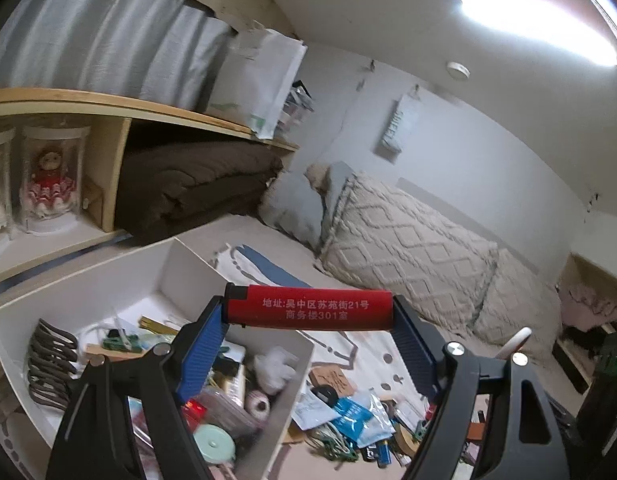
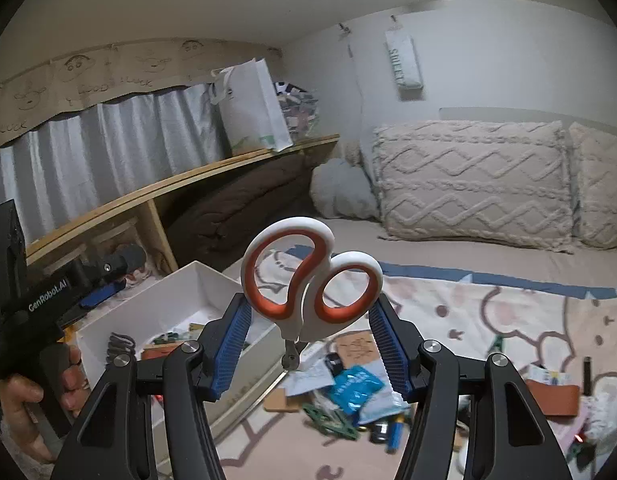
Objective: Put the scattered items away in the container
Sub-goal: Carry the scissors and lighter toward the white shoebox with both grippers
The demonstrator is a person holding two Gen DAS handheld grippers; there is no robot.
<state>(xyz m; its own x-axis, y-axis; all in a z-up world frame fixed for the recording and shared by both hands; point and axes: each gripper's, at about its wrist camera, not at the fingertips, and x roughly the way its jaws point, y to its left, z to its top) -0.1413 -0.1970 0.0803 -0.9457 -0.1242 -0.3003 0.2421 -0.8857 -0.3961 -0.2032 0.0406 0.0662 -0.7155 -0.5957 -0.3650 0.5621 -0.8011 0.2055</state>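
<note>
left hand-held gripper (image 1: 308, 316) clamped | right hand-held gripper (image 2: 310, 316) clamped (both raised)

Lit dimly and coolly from a ceiling strip light (image 1: 536, 24), blown out to white glare in the left wrist view. Bent strongly by fisheye, with black corners and a curved shelf (image 2: 180, 184). Smeared by motion blur over the clutter on the bed (image 2: 348, 420). Softly shadowed beneath the shelf.

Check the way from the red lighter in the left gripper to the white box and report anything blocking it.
Nothing visible blocks it. The left gripper holds the red lighter end to end above the white box, whose top is open. The box already holds clutter, but bare floor shows at its far end.
</note>
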